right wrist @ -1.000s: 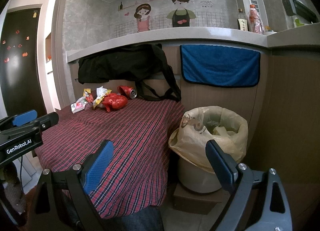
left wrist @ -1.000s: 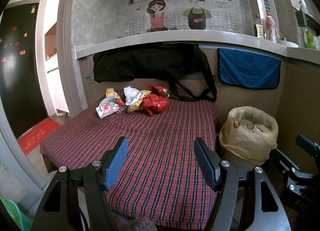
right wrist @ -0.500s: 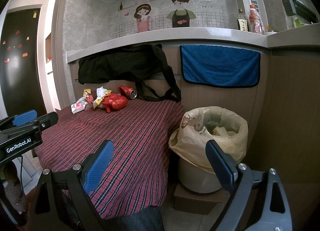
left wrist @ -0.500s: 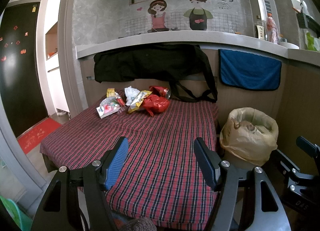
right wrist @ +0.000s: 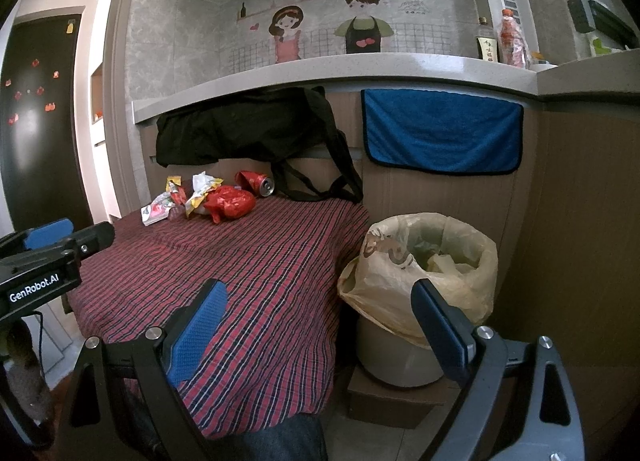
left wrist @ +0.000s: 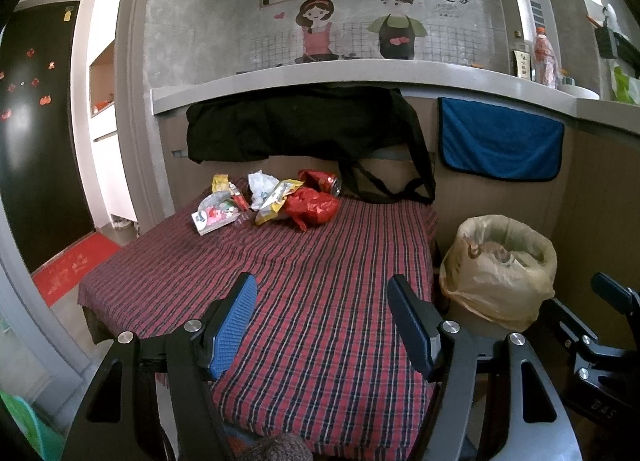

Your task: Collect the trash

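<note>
My left gripper (left wrist: 322, 303), jaws spread wide and empty, hovers over the near half of the plaid tablecloth (left wrist: 320, 301). My right gripper (right wrist: 320, 305), likewise spread and empty, hangs over the table's right edge, its right finger in front of the trash bin (right wrist: 424, 273). The bin, lined with a yellowish plastic bag, stands on the floor just beside the table. The trash lies clustered at the far end of the cloth, well apart from both grippers: a crumpled red wrapper (left wrist: 314, 207), a red can (left wrist: 322, 181) on its side behind it, a yellow wrapper (left wrist: 276, 201), white crumpled paper (left wrist: 260, 183) and a flat printed packet (left wrist: 214, 215). Behind hang a black bag (left wrist: 300, 125) and a blue towel (left wrist: 500, 141).
</note>
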Tool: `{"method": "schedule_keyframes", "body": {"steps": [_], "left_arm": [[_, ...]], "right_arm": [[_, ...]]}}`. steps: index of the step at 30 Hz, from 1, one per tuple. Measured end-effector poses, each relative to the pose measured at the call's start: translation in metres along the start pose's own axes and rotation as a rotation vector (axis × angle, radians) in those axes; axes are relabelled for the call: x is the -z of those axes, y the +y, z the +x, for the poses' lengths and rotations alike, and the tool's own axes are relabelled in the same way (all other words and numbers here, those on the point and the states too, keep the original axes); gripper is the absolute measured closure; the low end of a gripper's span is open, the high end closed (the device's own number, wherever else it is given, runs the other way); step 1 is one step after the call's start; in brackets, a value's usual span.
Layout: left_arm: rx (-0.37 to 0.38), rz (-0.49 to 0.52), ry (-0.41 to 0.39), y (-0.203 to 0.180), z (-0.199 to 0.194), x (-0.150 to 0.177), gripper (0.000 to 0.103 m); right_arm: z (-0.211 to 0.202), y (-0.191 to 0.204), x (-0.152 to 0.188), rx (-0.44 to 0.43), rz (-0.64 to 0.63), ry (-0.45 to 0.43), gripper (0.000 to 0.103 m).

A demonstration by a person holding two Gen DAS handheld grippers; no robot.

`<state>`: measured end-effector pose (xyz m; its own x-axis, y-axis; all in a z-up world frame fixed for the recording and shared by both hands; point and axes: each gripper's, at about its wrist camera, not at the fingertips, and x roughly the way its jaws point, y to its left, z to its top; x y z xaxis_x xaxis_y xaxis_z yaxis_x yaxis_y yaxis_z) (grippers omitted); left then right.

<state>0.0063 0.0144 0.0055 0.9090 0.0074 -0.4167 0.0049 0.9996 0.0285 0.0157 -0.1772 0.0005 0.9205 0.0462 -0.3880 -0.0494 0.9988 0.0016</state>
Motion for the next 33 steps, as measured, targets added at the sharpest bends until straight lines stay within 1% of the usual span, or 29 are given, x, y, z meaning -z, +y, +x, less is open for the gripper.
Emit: {"method": "schedule_keyframes", "body": {"steps": [4, 8, 13, 16, 19, 22, 24, 26, 28, 30, 33], "left_arm": [[-0.010, -0.014, -0.009, 0.008, 0.005, -0.010, 0.035], [-0.023, -0.056, -0.010, 0.030, 0.016, -0.026, 0.035], [-0.087, -0.066, -0.039, 0.065, 0.032, -0.042, 0.035], [-0.106, -0.105, -0.067, 0.099, 0.047, -0.053, 0.035], [-0.111, -0.176, -0.064, 0.142, 0.070, -0.060, 0.035], [-0.131, -0.214, -0.063, 0.185, 0.096, -0.064, 0.035], [-0.126, -0.231, -0.059, 0.204, 0.111, -0.064, 0.035], [-0.097, -0.241, -0.038, 0.222, 0.134, -0.063, 0.035], [-0.051, -0.250, -0.002, 0.235, 0.156, -0.061, 0.035], [-0.012, -0.302, 0.056, 0.249, 0.183, -0.056, 0.035], [0.012, -0.342, 0.088, 0.256, 0.207, -0.047, 0.035]], "right_arm": [[0.006, 0.008, -0.012, 0.002, -0.038, -0.024, 0.011], [0.024, 0.027, -0.037, -0.016, -0.081, -0.051, 0.011], [0.049, 0.062, -0.070, -0.067, -0.141, -0.089, 0.011], [0.067, 0.082, -0.087, -0.092, -0.145, -0.100, 0.011], [0.096, 0.102, -0.101, -0.136, -0.146, -0.083, 0.011], [0.124, 0.118, -0.108, -0.151, -0.168, -0.059, 0.011], [0.150, 0.130, -0.110, -0.152, -0.194, -0.027, 0.012], [0.175, 0.136, -0.108, -0.168, -0.205, 0.019, 0.016], [0.199, 0.143, -0.106, -0.189, -0.214, 0.064, 0.022], [0.223, 0.148, -0.102, -0.185, -0.223, 0.096, 0.025], [0.256, 0.157, -0.099, -0.179, -0.245, 0.124, 0.025]]}}
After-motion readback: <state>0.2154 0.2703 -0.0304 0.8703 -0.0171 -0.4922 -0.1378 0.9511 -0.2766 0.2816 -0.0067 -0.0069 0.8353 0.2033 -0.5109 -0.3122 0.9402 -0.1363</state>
